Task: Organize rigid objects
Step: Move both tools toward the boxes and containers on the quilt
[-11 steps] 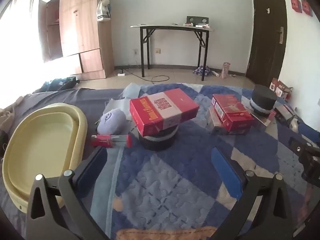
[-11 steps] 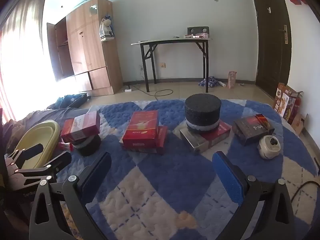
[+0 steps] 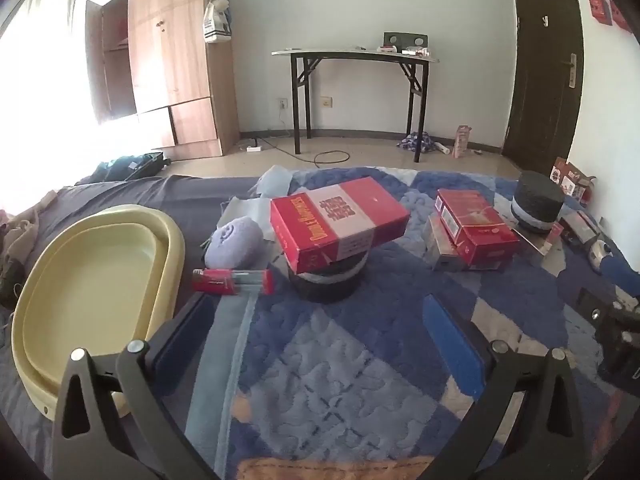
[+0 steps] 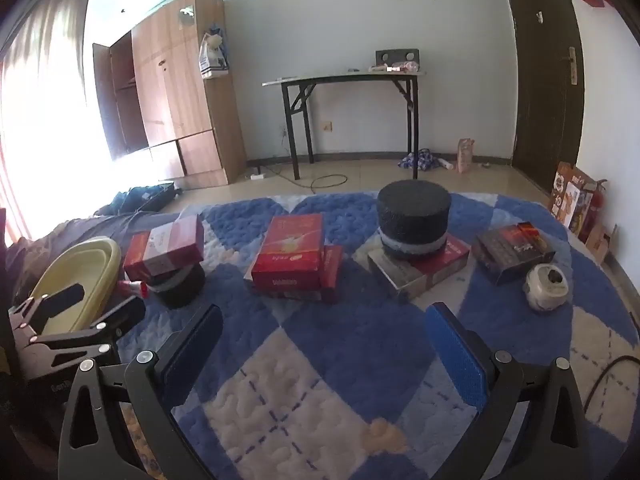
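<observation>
Both the left gripper (image 3: 320,332) and right gripper (image 4: 320,344) hover wide open and empty over the blue-and-white quilted rug (image 4: 340,340), where a red-and-white cardboard box (image 3: 340,220) rests on a black round container (image 3: 326,284) beside the rug's left edge.

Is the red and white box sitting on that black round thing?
Touching. The left wrist view shows the red and white box resting on the black round thing.

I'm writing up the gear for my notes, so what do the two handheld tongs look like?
Both match: the left tongs and the right tongs have black angular frames with triangular cut-outs and silver screws, and each arm ends in a flat rectangular blue pad with a fine texture. No cable, hand or sleeve is visible on them.
</observation>
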A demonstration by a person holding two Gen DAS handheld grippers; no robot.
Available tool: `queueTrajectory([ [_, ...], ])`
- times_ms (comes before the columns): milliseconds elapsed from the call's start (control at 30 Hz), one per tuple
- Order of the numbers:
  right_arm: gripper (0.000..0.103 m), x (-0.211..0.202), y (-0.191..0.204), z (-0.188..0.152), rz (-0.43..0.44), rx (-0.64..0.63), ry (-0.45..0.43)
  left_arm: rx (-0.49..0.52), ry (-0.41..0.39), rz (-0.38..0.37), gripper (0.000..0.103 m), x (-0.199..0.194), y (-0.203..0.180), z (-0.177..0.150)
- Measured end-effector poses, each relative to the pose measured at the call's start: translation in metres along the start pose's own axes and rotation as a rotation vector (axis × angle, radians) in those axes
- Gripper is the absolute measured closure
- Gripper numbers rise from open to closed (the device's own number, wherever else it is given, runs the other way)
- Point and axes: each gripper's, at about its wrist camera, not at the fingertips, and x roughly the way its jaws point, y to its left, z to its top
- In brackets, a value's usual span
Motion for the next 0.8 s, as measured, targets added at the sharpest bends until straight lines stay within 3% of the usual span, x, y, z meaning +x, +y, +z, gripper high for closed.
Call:
queueTrajectory([
  [433, 0.0, 0.008, -0.003, -0.002, -0.082, -0.005, 0.038, -0.061, 0.027, -0.027, 0.0, 0.004, 0.008, -0.002],
  [667, 0.0, 0.001, -0.002, -0.004, -0.076, 0.0, 0.051, -0.094, 0.046, -0.052, 0.0, 0.004, 0.013, -0.003],
  [800, 0.0, -0.023, -0.01, -0.017, -0.039, 0.044, 0.057, -0.086, 0.038, -0.065, 0.0, -0.001, 0.013, -0.004],
])
